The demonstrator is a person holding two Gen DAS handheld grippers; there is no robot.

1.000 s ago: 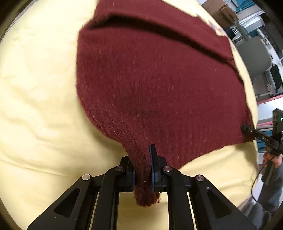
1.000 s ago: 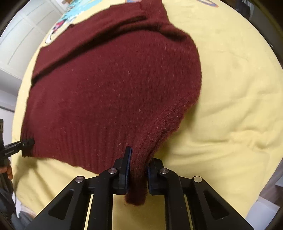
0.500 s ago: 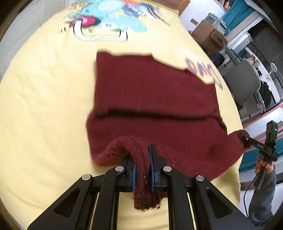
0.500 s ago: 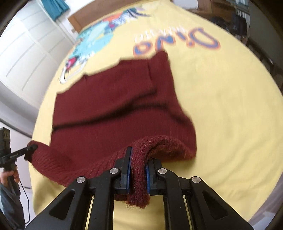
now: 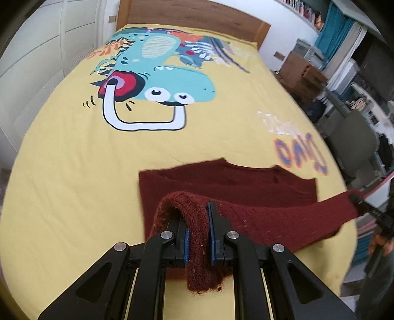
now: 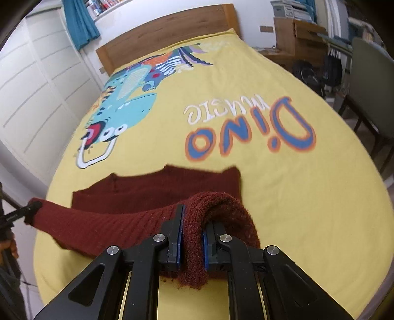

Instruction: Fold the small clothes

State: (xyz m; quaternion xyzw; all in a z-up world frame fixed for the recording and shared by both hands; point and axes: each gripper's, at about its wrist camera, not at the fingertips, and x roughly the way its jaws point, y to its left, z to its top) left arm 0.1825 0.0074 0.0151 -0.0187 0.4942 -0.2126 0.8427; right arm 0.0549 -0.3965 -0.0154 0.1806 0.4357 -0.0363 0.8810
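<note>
Bedding fills both views: a yellow bedspread (image 5: 61,172) with a turquoise dinosaur print (image 5: 170,81) and "Dino" lettering (image 6: 248,133) covers the bed, which ends at a wooden headboard (image 5: 197,19). White panelled doors (image 6: 37,98) run along one side, and a grey chair (image 5: 352,137) and cardboard boxes (image 6: 298,37) stand on the other. On the near part of the bedspread lies a dark red knitted sweater (image 5: 221,187), its far portion flat on the cover. Its near edge is lifted off the bed and stretched in a band between the two tools. The left tongs (image 5: 199,236) are clamped on one corner of that edge, with a tuft of knit hanging below the jaws. The right tongs (image 6: 191,242) grip the opposite corner the same way.
</note>
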